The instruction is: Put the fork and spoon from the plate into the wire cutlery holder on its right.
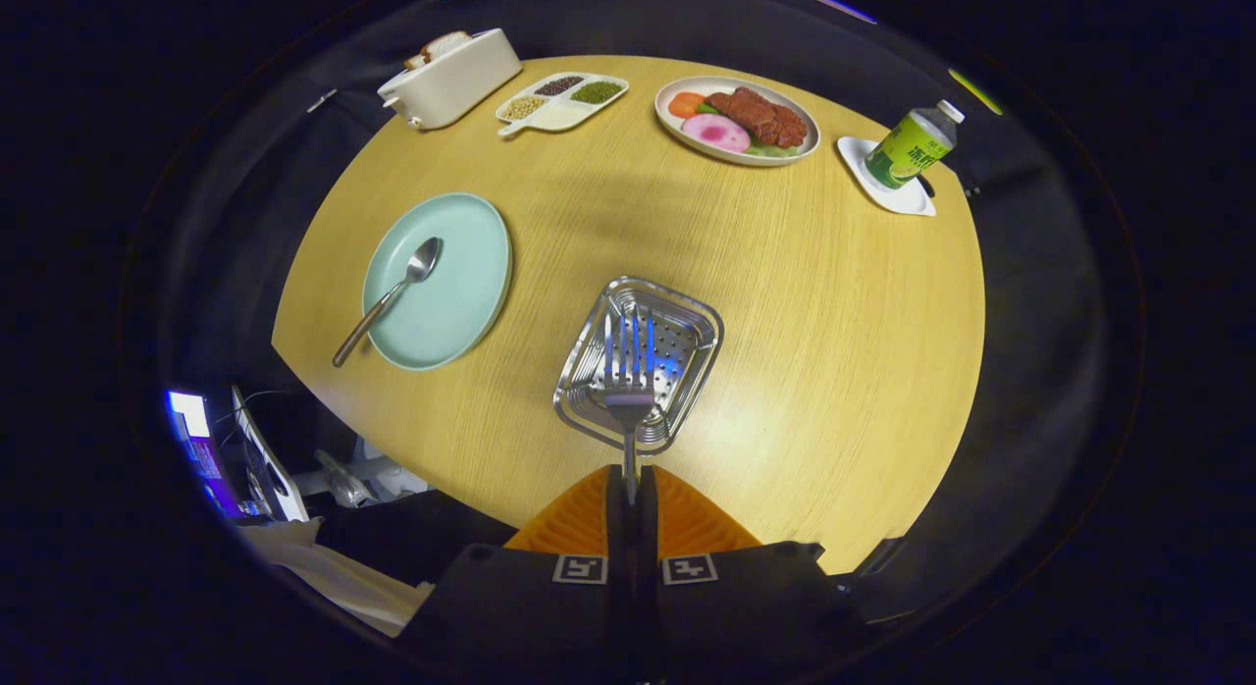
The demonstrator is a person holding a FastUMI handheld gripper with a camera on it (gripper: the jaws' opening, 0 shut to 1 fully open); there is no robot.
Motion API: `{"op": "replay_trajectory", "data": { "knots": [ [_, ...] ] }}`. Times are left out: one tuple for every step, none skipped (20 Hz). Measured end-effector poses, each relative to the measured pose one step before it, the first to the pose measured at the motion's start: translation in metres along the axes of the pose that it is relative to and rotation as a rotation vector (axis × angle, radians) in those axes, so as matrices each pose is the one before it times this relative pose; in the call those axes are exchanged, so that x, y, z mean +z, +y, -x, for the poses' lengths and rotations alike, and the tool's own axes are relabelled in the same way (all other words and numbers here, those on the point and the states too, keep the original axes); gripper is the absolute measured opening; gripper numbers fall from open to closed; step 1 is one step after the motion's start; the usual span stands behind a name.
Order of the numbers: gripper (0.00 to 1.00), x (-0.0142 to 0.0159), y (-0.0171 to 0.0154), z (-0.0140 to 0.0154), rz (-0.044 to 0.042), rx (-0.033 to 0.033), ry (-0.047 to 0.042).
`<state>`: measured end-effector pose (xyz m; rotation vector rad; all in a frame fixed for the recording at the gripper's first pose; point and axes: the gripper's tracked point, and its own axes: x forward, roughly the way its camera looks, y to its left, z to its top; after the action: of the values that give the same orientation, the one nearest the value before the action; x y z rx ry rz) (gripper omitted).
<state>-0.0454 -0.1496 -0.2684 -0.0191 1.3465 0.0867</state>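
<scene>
Gripper view: the gripper (pixel 629 489), fingers closed on the handle of the fork (pixel 628 391), carries it tines forward, its long axis pointing straight ahead over the wire cutlery holder (pixel 687 317) just beyond the fingertips. The spoon (pixel 392 294) lies on the pale green plate (pixel 461 292) to the holder's left, its handle overhanging the near rim.

The gripper (pixel 629 489) is closed on the fork (pixel 628 371), tines out over the open-topped wire cutlery holder (pixel 638 361) at 12 o'clock; nothing covers its mouth. At 10 o'clock, the plate (pixel 439 281) with the spoon (pixel 388 299) lies beside the holder, bare table (pixel 834 351) between. From 1 to 4 o'clock the tabletop is open. Toaster (pixel 451 77), divided dish (pixel 561 101), food plate (pixel 736 118) and bottle (pixel 913 145) line the far edge, well apart.
</scene>
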Motion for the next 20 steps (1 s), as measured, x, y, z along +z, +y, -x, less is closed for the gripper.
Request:
{"op": "replay_trajectory", "data": {
  "knots": [
    [0.06, 0.00116, -0.00193, -0.00447, -0.00014, 0.01205, 0.02597],
    [0.06, 0.00295, -0.00197, -0.00304, -0.00766, 0.00429, 0.01111],
    [0.06, 0.00438, 0.00244, -0.00135, -0.00722, 0.01320, 0.00552],
    [0.06, 0.00517, 0.00082, -0.00055, -0.00453, 0.01368, 0.00943],
    [0.06, -0.00456, 0.00176, -0.00325, -0.00023, 0.00549, 0.02489],
    [0.05, -0.00495, -0.00228, -0.00081, 0.00542, -0.00338, 0.03805],
    [0.06, -0.00208, -0.00049, -0.00020, 0.01353, 0.00044, 0.02112],
    [0.06, 0.00288, 0.00032, 0.00001, 0.00351, 0.00328, -0.00605],
    [0.07, 0.00320, -0.00054, -0.00142, -0.00320, -0.00201, -0.00836],
    [0.09, 0.00131, -0.00108, -0.00017, -0.01344, 0.00055, 0.00378],
    [0.08, 0.00149, 0.00157, 0.00128, -0.01564, 0.01000, 0.00040],
    [0.11, 0.00259, 0.00041, 0.00051, -0.01102, 0.00890, -0.00570],
    [0.15, 0.00233, 0.00009, -0.00029, -0.00694, 0.00452, -0.00359],
    [0.26, 0.00153, -0.00067, 0.00122, -0.00172, -0.00236, -0.00646],
    [0.30, 0.00108, -0.00133, 0.00286, 0.00696, -0.00058, -0.01068],
    [0.46, 0.00096, -0.00060, 0.00157, 0.00672, 0.00218, -0.00843],
    [0.63, 0.00119, -0.00099, 0.00290, -0.00033, 0.00081, -0.01522],
    [0.81, 0.00529, -0.00390, 0.00548, 0.00006, -0.01280, -0.02606],
    [0.99, 0.00205, 0.00024, 0.00176, -0.00932, 0.00093, -0.03048],
    [0.99, 0.00513, 0.00145, 0.00647, -0.01926, 0.00568, -0.03314]
  ]
}}
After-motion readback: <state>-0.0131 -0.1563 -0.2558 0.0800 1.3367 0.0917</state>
